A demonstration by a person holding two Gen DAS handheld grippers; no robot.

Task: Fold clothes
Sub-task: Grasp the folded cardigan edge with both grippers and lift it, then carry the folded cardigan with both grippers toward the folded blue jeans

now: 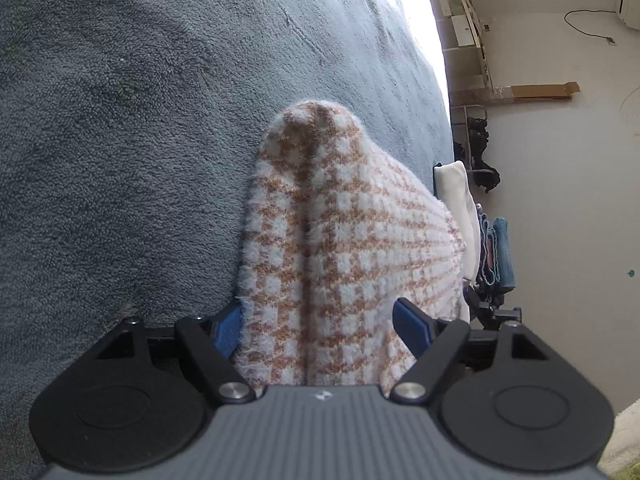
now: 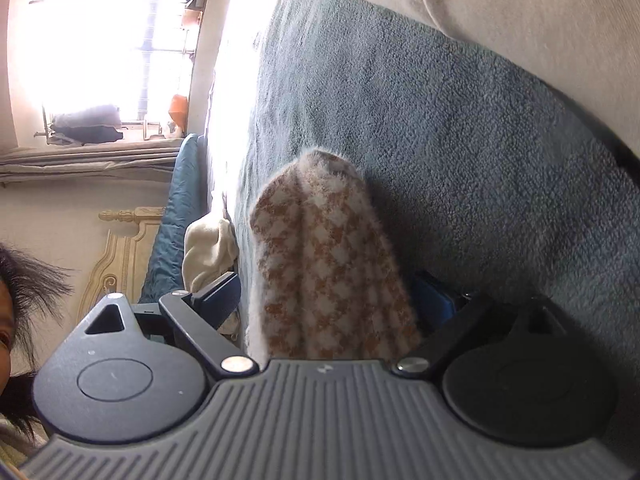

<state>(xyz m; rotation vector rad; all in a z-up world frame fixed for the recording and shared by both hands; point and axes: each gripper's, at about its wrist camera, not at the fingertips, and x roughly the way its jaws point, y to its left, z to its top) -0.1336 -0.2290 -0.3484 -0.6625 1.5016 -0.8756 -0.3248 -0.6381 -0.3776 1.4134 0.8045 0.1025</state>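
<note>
Item: fuzzy knit garment [image 1: 340, 248], white with an orange-brown houndstooth check, lying bunched on a blue-grey terry bed cover [image 1: 120, 140] and rising in a rounded fold ahead of both cameras. Left hand-held gripper [image 1: 322, 330]: jaws standing wide, blue pads [image 1: 412, 326] flanking the knit on either side; whether the pads are pressing the cloth cannot be told. Right hand-held gripper [image 2: 332, 300]: jaws likewise spread wide, another fold of the same garment [image 2: 328, 256] sitting between them, one blue pad [image 2: 434, 300] lying just beside the knit, the other standing apart from it. Surface: looped towelling pile, showing faint brush marks, running to a brightly overexposed edge. A beige cloth [image 2: 520, 20] is overlapping the cover at the upper right of the right view. Room: pale wall [image 1: 560, 160], a cardboard box [image 1: 544, 92], a white folded cloth [image 1: 456, 188] and denim pieces [image 1: 500, 252] stacking beyond the bed's edge; a barred window [image 2: 108, 48] glaring with daylight, a carved cream headboard [image 2: 120, 252], a cream garment [image 2: 208, 248] hanging beside the bed. A person's dark hair [image 2: 28, 280] is showing at the left margin.
</note>
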